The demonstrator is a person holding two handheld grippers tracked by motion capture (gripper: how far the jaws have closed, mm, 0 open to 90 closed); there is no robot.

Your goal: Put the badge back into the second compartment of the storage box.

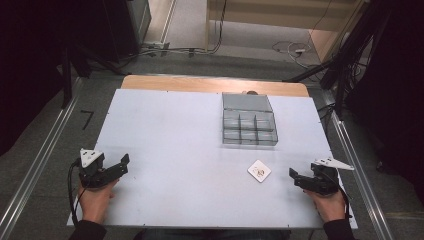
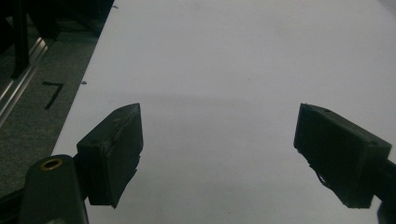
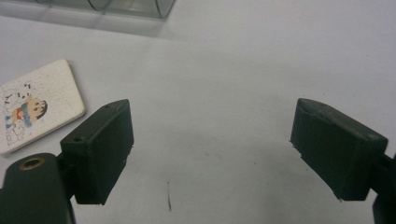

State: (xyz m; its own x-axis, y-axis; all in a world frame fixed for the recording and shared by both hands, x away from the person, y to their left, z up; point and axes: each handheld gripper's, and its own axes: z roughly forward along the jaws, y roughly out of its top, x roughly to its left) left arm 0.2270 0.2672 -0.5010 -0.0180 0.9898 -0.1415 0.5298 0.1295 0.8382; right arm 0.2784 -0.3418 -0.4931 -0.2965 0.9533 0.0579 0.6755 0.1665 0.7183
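Observation:
A clear plastic organiser box [image 1: 248, 123] with several small compartments and its lid raised stands on the white table [image 1: 170, 145], right of centre toward the back; its near corner [image 3: 130, 7] shows at the top of the right gripper view. A small white card [image 1: 259, 171] printed with a cartoon figure lies flat in front of the box. In the right gripper view the card [image 3: 32, 109] is just left of the jaws. My right gripper [image 1: 295, 179] rests near the table's right front, open, nothing between its jaws [image 3: 212, 149]. My left gripper [image 1: 123, 164] sits at the left front, open and empty [image 2: 219, 154].
A wooden strip [image 1: 215, 84] runs along the table's far edge. Metal rails [image 1: 40, 165] flank the table on both sides, with grey floor and cables behind. A black "7" mark [image 2: 53, 91] is on the floor left of the table.

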